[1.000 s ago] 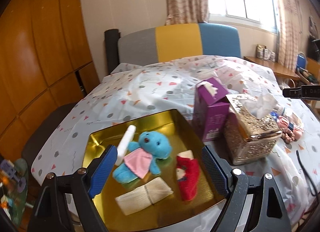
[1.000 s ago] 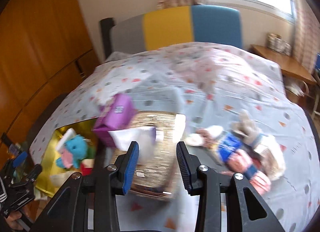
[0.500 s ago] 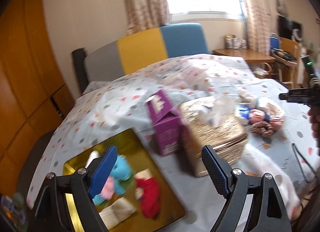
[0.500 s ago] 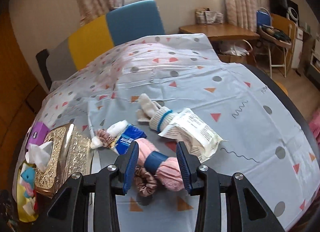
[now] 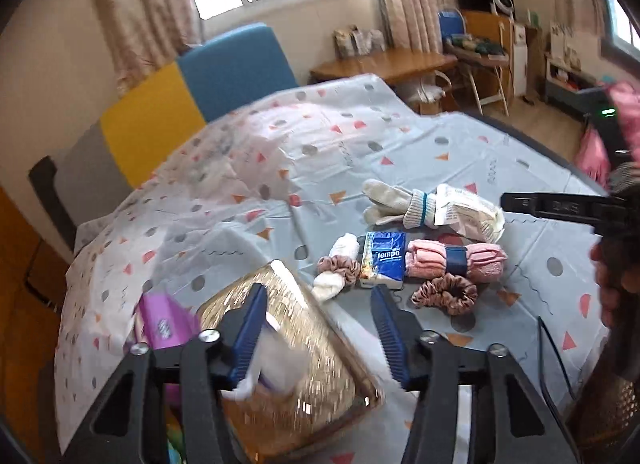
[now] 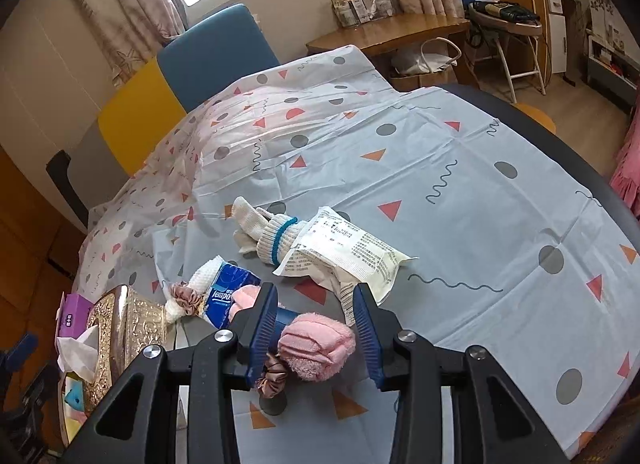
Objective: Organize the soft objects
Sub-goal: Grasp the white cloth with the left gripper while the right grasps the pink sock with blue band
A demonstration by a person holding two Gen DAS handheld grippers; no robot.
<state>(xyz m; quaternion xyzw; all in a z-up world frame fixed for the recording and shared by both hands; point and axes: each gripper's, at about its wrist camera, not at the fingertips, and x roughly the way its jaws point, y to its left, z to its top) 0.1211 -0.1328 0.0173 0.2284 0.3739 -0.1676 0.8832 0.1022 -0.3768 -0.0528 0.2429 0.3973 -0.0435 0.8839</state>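
Note:
A pile of soft things lies on the patterned cloth (image 6: 460,167). It holds a pink towel roll (image 6: 320,344) with a blue band, a Tempo tissue pack (image 6: 224,296), cream socks (image 6: 272,232), a white packet (image 6: 348,248) and pink scrunchies (image 5: 446,296). My right gripper (image 6: 316,328) straddles the pink roll, and its pads do not visibly squeeze it. My left gripper (image 5: 320,328) hovers over the gold tissue box (image 5: 304,364). Its jaws are closing with nothing between them. In the left wrist view the pink roll (image 5: 456,260) lies ahead of that gripper.
A purple box (image 5: 164,324) stands left of the gold tissue box. A blue plush toy (image 6: 74,396) peeks out at the far left. A person's hand (image 5: 612,284) holds the right gripper. A wooden desk (image 6: 400,35) and chairs stand beyond the bed.
The left gripper swung right, from the gold tray with toys to above the tissue box, and its jaws narrowed. The right gripper swung right and came down around the pink roll.

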